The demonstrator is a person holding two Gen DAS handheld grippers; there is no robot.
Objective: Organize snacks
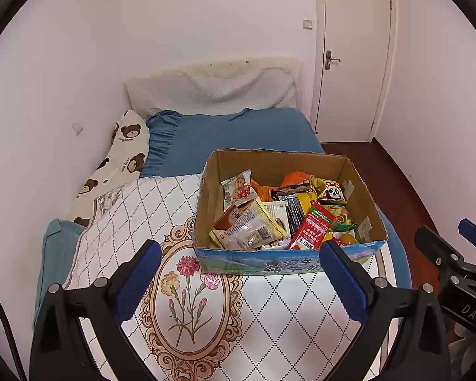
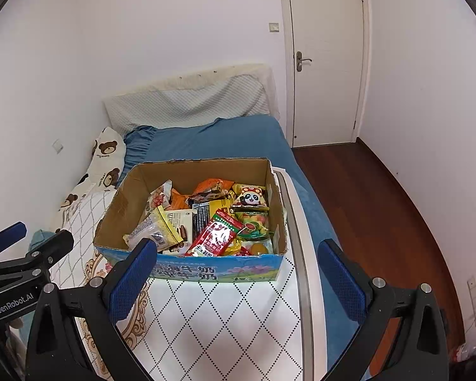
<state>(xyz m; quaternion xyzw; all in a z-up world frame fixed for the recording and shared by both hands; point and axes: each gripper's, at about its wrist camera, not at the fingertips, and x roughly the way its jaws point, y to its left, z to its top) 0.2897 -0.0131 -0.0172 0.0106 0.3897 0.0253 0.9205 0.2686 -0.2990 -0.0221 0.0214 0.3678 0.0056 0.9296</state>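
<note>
An open cardboard box (image 1: pixel 212 197) (image 2: pixel 114 212) with a blue printed front stands on a small table with a diamond-and-flower cloth (image 1: pixel 269 317) (image 2: pixel 212 324). It holds several snack packets: a red sachet (image 1: pixel 312 230) (image 2: pixel 217 236), a panda packet (image 1: pixel 333 193) (image 2: pixel 252 197), orange bags (image 1: pixel 296 179) (image 2: pixel 211 185) and a clear cookie pack (image 1: pixel 250 227). My left gripper (image 1: pixel 239 260) hangs open just before the box's front. My right gripper (image 2: pixel 238 260) is open too, near the box's front right corner. Nothing sits between either pair of fingers.
The table stands over a bed with a blue sheet (image 1: pixel 238 133) (image 2: pixel 225 139), a bear-print pillow (image 1: pixel 120 162) (image 2: pixel 106 155) at left and a grey headboard cushion (image 1: pixel 212 92). A white door (image 2: pixel 327 57) and wooden floor (image 2: pixel 380 209) lie to the right.
</note>
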